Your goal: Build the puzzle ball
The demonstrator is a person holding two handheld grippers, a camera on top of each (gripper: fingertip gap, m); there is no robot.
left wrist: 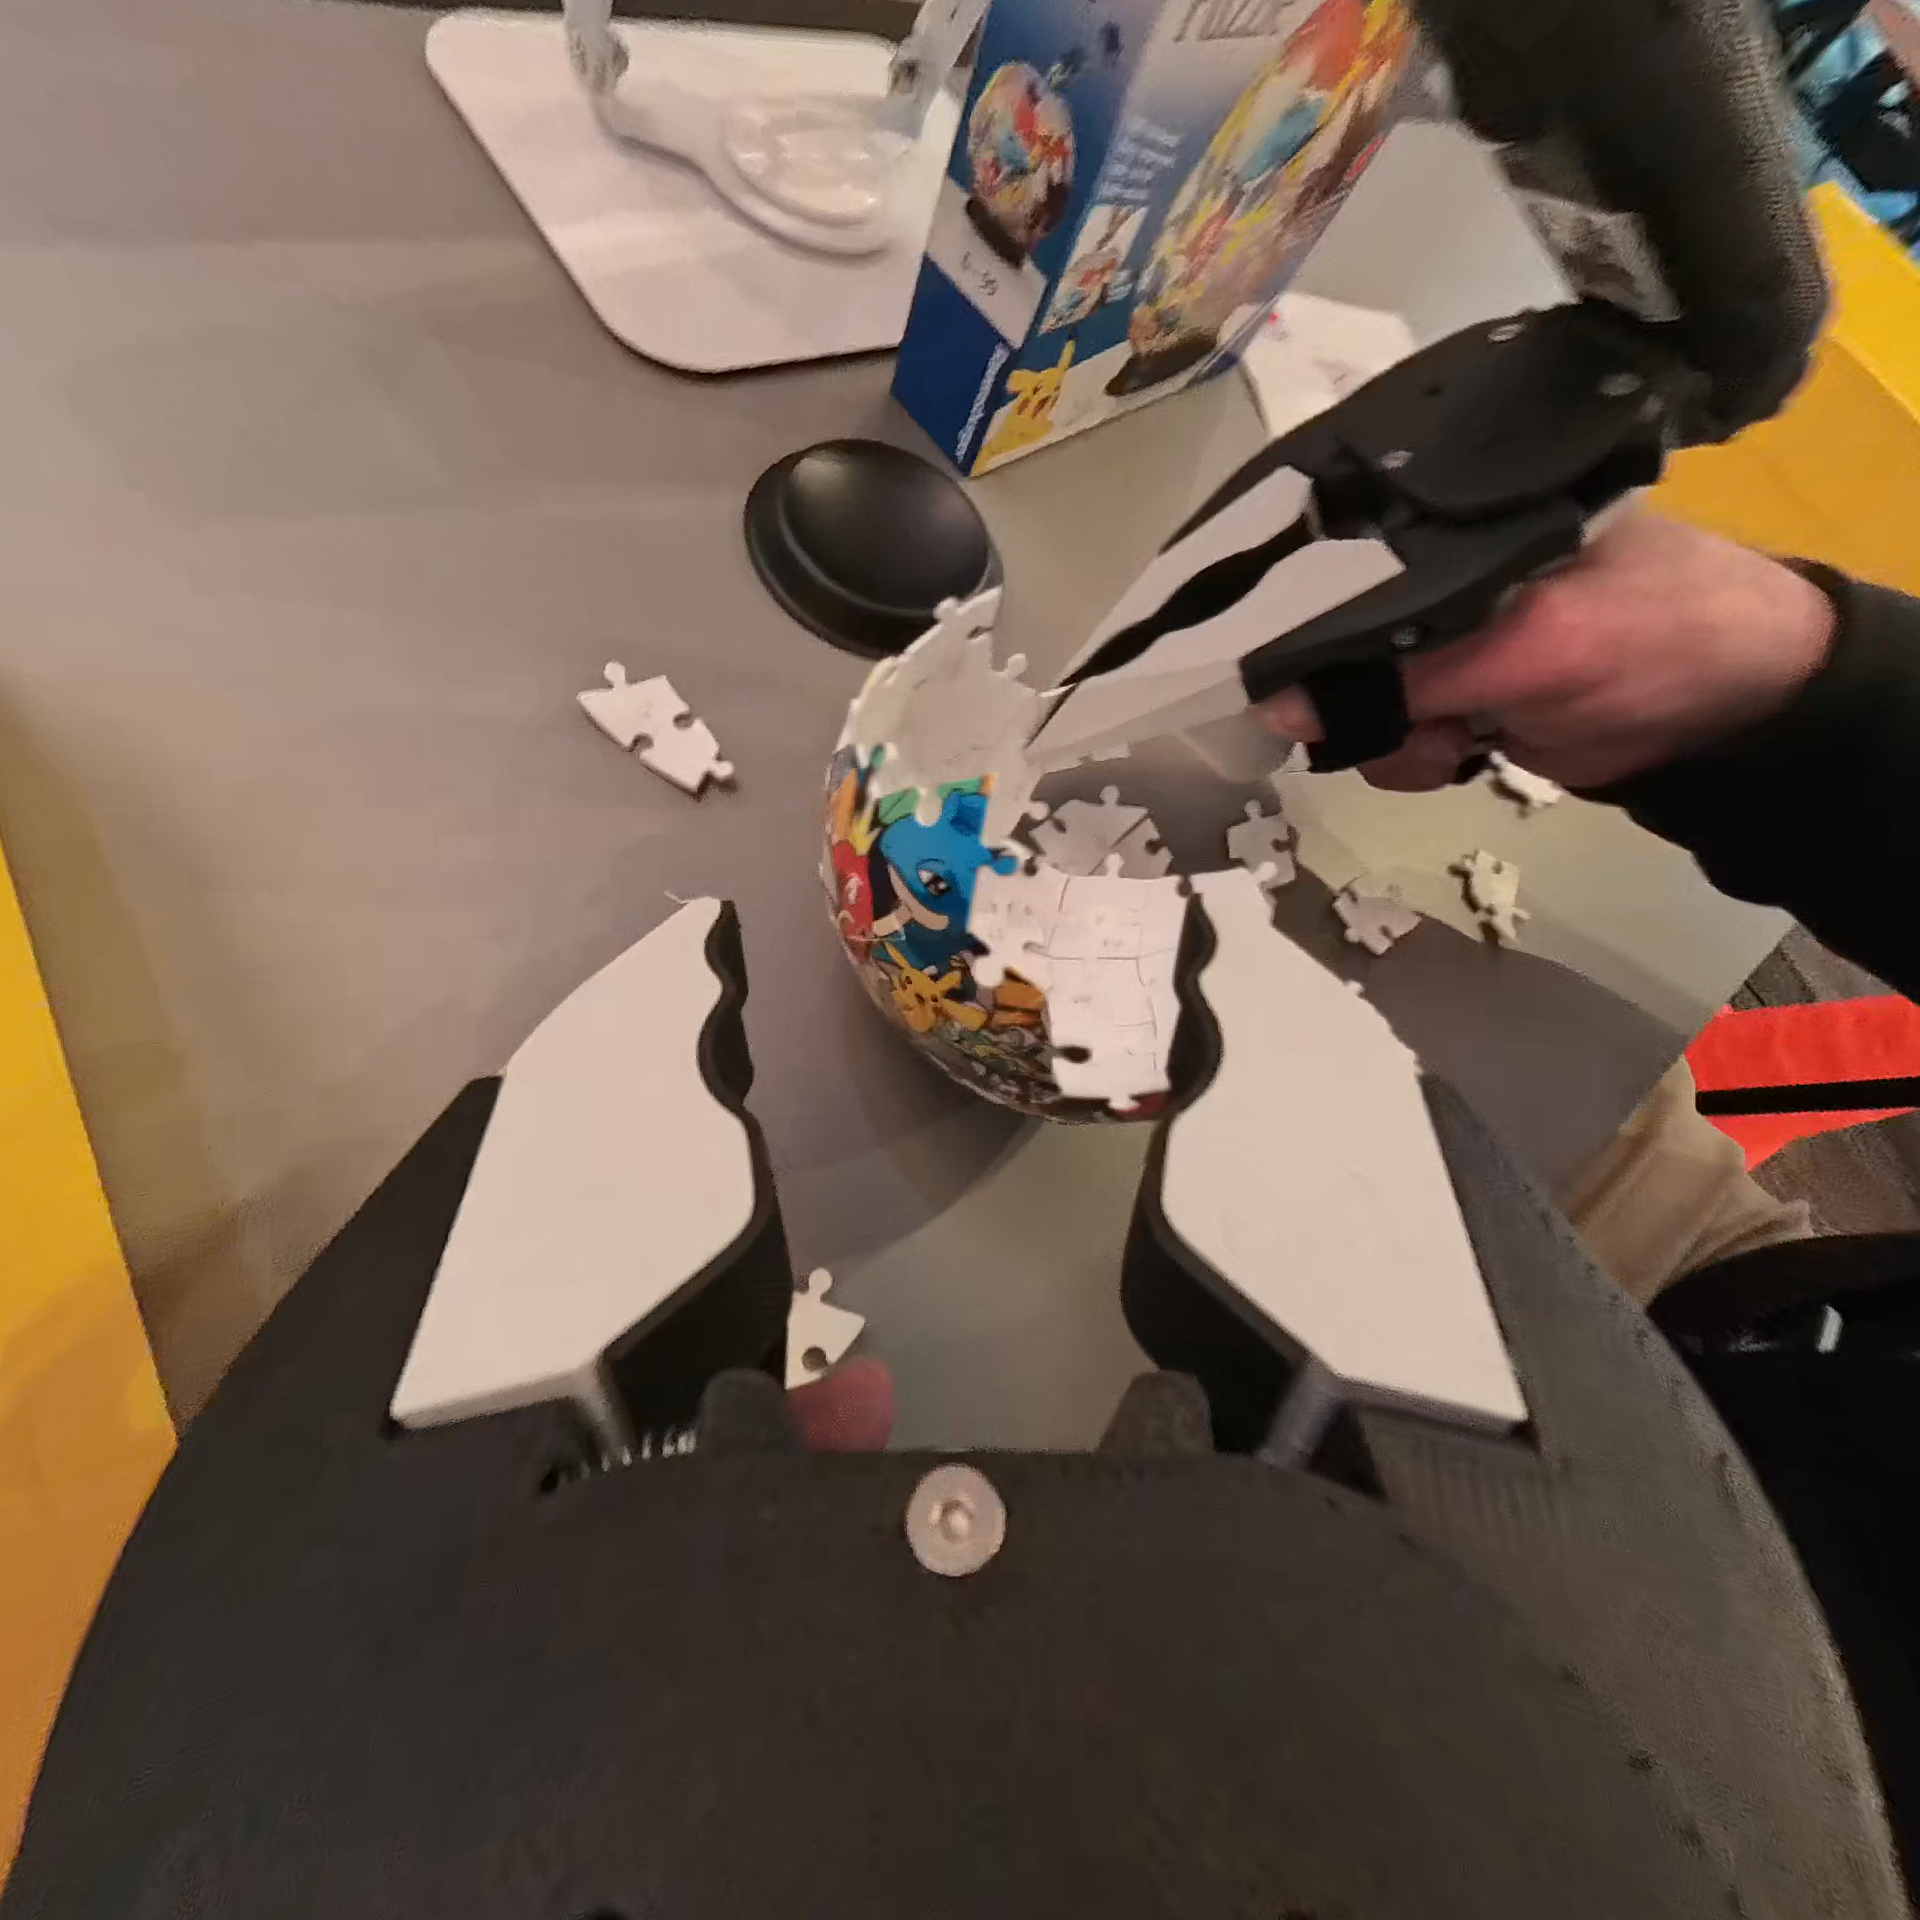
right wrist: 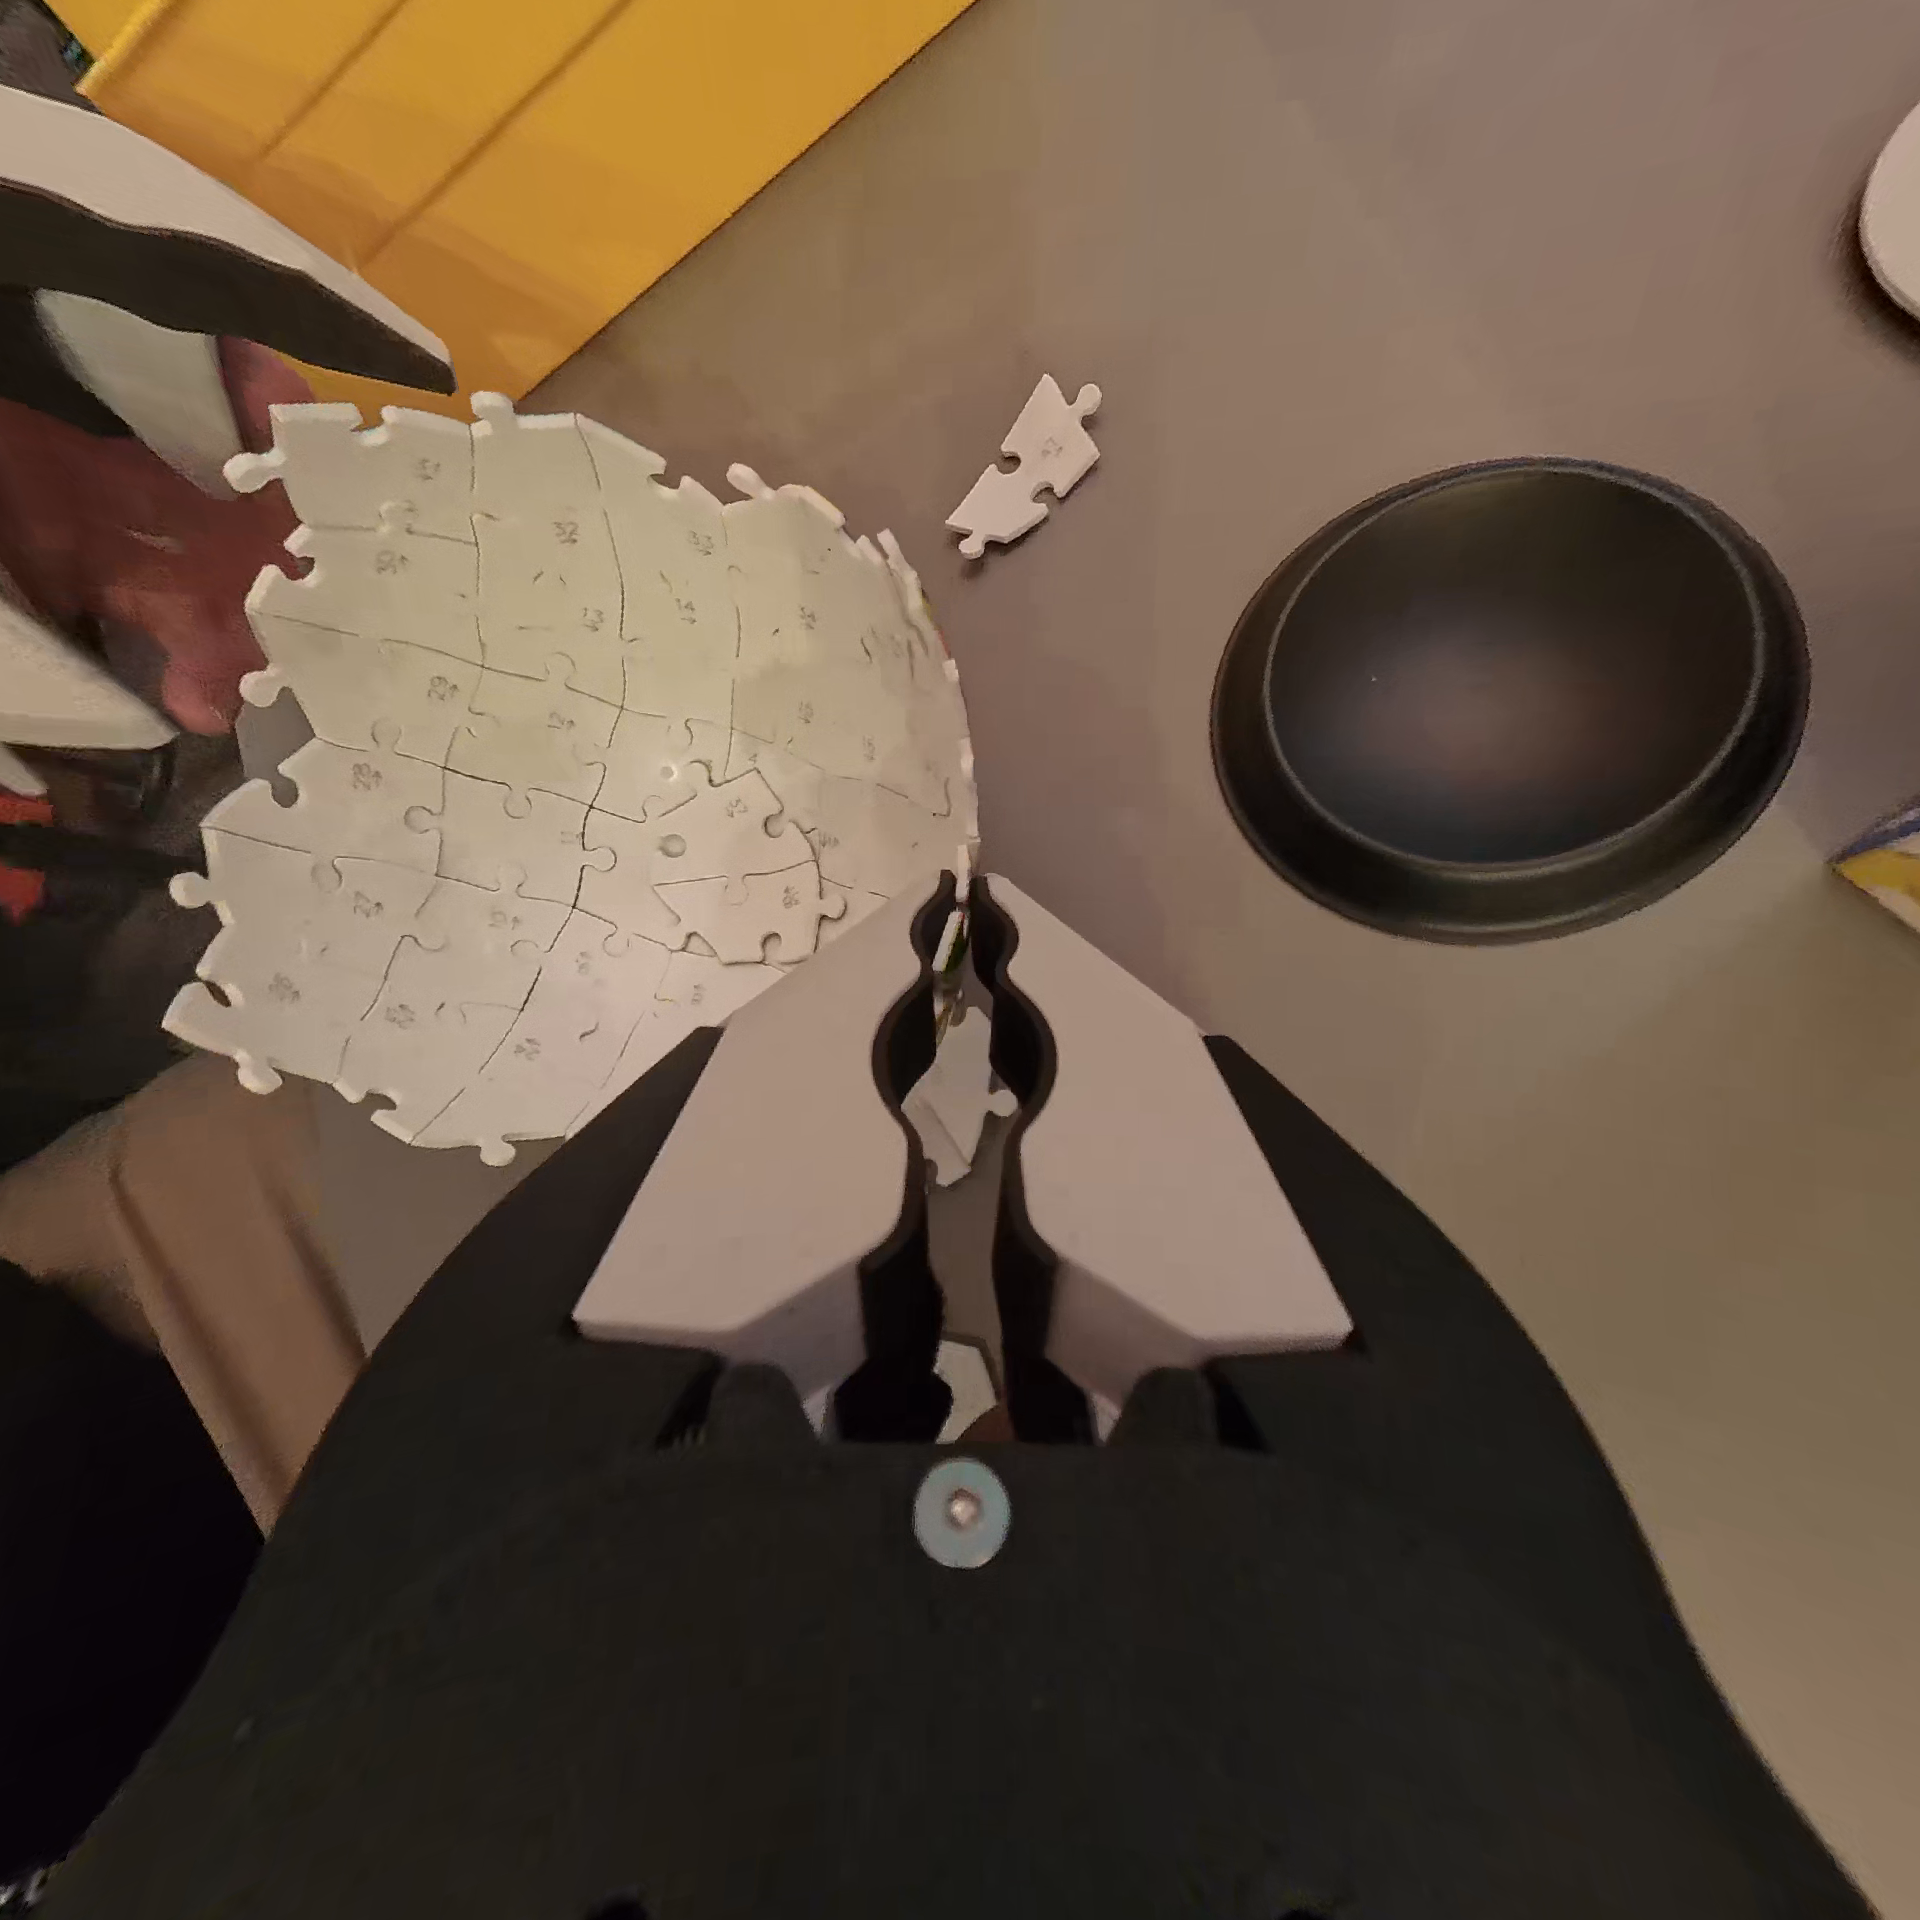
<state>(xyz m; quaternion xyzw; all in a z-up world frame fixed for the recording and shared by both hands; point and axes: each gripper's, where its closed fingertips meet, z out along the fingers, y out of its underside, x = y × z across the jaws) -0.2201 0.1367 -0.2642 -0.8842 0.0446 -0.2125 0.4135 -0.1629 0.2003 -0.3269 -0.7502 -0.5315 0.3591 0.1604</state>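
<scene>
The puzzle ball (left wrist: pixel 935 935) is a part-built shell, colourful outside and white inside, low over the grey table (left wrist: pixel 364 623). My right gripper (left wrist: pixel 1039 717) is shut on its upper rim. In the right wrist view its tips (right wrist: pixel 961 883) pinch the rim, and the shell's white inside (right wrist: pixel 571 748) fills the left. My left gripper (left wrist: pixel 961 904) is open with the ball between its fingers, close to the right finger (left wrist: pixel 1288 1091). One left finger (right wrist: pixel 260 291) shows at the top left of the right wrist view.
A black round stand (left wrist: pixel 868 535) (right wrist: pixel 1507 707) sits behind the ball. Joined loose pieces (left wrist: pixel 655 727) (right wrist: pixel 1029 468) lie to its left, several more (left wrist: pixel 1371 914) to the right. The puzzle box (left wrist: pixel 1143 208) and a white base plate (left wrist: pixel 644 208) stand at the back. Yellow surfaces (left wrist: pixel 62 1351) border the table. The grippers' ends are close to 12 cm from one another. To reach the white base plate (left wrist: pixel 644 208) in a straight line is about 25 cm for my right fingers, about 30 cm for my left.
</scene>
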